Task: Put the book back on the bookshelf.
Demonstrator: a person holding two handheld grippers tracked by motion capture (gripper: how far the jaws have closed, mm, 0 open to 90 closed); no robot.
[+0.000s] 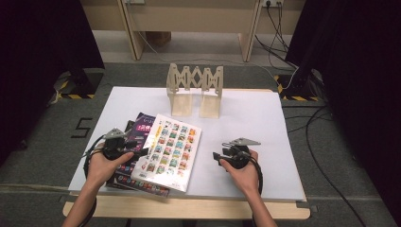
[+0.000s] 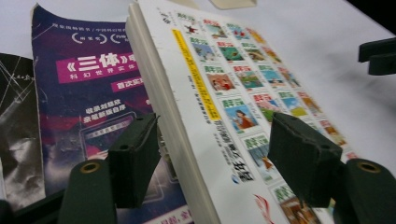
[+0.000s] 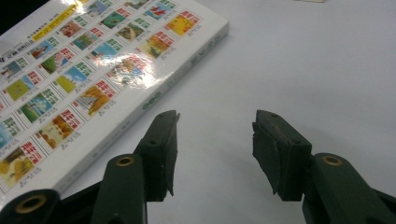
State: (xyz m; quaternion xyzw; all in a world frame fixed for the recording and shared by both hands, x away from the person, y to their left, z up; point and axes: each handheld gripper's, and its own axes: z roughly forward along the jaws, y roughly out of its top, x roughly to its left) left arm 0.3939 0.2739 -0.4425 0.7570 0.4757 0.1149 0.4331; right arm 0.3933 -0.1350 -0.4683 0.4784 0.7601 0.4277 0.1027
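Lower left of the high view: left hand-held gripper (image 1: 142,153), jaws apart astride the white picture-grid book (image 1: 166,151), lying on a purple book (image 1: 142,126) titled «三体». Lower right: right hand-held gripper (image 1: 216,156), open over bare tabletop (image 1: 255,123).

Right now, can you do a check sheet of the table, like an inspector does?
Surface: white sheet on a wooden table, flat.
Job's things: white book with small pictures, lying on a purple book and a dark one; wooden rack upright at the far side, nothing in it.
Clutter: nothing seen.
Grippers: left gripper open, jaws either side of the white book's edge, pads not pressing; right gripper open over bare sheet, beside that book.
Cables: one loops from each gripper by the wrists; black cables on the floor at right.
Surroundings: grey carpet, dark curtains both sides, wooden furniture legs behind.
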